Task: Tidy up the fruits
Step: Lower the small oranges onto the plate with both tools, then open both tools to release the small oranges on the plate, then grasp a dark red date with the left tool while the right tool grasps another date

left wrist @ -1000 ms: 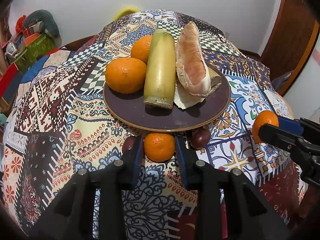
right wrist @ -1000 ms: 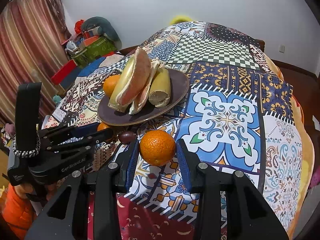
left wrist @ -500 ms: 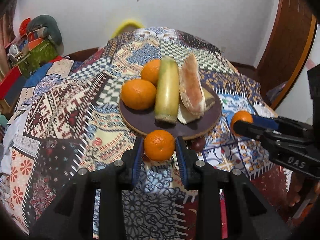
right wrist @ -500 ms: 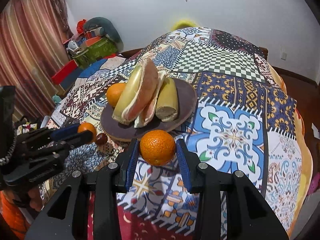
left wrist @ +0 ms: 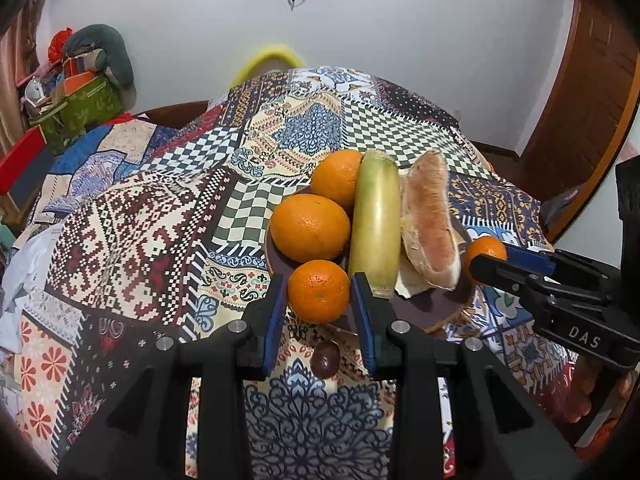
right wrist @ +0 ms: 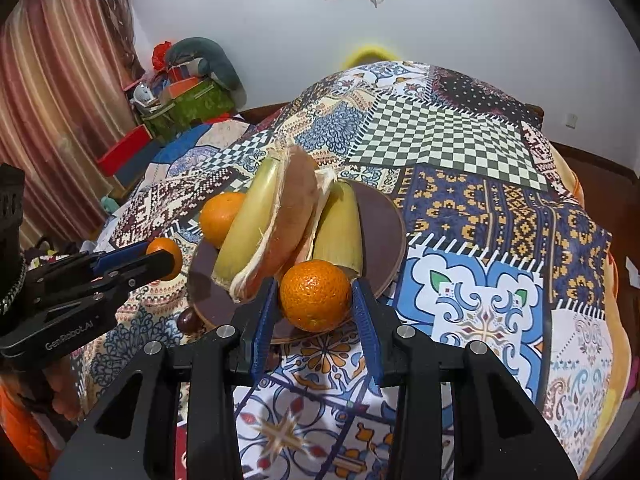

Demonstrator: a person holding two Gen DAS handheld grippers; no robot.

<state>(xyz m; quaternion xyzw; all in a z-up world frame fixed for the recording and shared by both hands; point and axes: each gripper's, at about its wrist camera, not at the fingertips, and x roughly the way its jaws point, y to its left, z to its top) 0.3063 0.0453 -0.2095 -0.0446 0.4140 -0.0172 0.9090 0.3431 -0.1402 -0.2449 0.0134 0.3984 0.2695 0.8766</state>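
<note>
My left gripper (left wrist: 319, 302) is shut on a small orange (left wrist: 319, 291), held above the near rim of the dark brown plate (left wrist: 430, 308). On that plate lie two larger oranges (left wrist: 310, 227), a yellow-green rind wedge (left wrist: 376, 224) and a pink pomelo wedge (left wrist: 430, 226). My right gripper (right wrist: 316, 308) is shut on another small orange (right wrist: 315, 295), over the plate's near edge (right wrist: 384, 232). Each gripper shows in the other's view: the right gripper (left wrist: 486, 262) at the plate's right side, the left gripper (right wrist: 162, 254) at its left.
A dark round fruit (left wrist: 326, 358) lies on the patterned tablecloth (left wrist: 140, 232) just in front of the plate; the dark fruit (right wrist: 188, 320) is at the plate's left in the right wrist view. Boxes and bags (left wrist: 76, 96) are piled at the back left. A wooden door (left wrist: 592, 92) stands at right.
Both grippers have lifted their oranges off the cloth and carried them forward over the plate's near rim. The dark fruit beside the left gripper now lies behind its fingertips.
</note>
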